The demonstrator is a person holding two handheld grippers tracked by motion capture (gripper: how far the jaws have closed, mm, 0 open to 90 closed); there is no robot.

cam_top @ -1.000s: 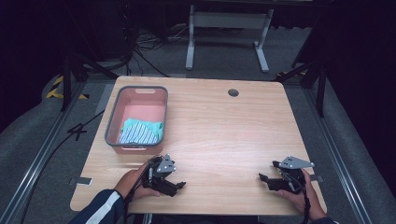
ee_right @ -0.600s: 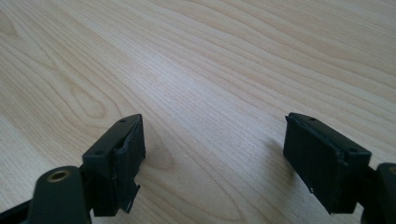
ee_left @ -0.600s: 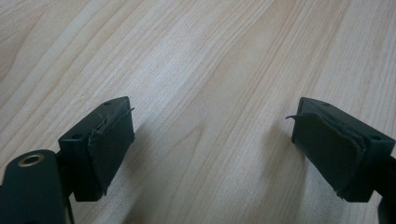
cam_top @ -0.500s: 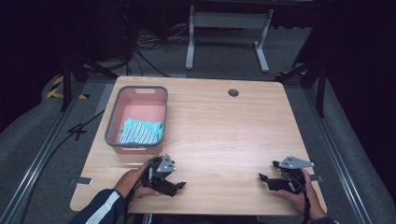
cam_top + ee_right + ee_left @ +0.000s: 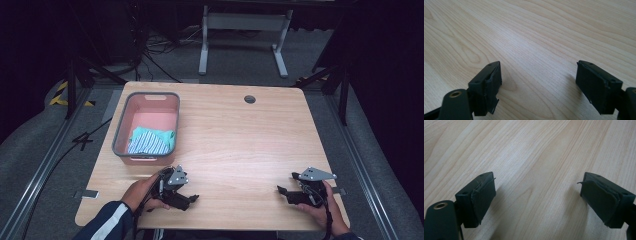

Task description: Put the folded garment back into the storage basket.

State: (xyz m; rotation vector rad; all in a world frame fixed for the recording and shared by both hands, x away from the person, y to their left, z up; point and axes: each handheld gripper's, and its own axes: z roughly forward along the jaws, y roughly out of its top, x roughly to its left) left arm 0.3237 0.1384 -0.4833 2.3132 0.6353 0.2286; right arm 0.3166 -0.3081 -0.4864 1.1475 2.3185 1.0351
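Left gripper (image 5: 192,200): a black two-jaw gripper topped by a grey three-cornered plate, held in the person's left hand (image 5: 142,192) near the front edge; the jaws are spread wide, and nothing is held between the pads (image 5: 482,198).
Right gripper (image 5: 281,190): black, of the same build, held in the right hand (image 5: 322,212) at the front right; the jaws are spread wide over bare wood, and nothing is grasped.
Surface (image 5: 235,145): a light wood-grain tabletop; bare wood is seen between both pairs of jaws.
Basket (image 5: 120,132): a pink rectangular plastic tub with a grey rim, placed at the left, just beyond the left gripper.
Cloth (image 5: 150,141): a teal and striped folded fabric, laid inside the basket, touched by neither gripper.
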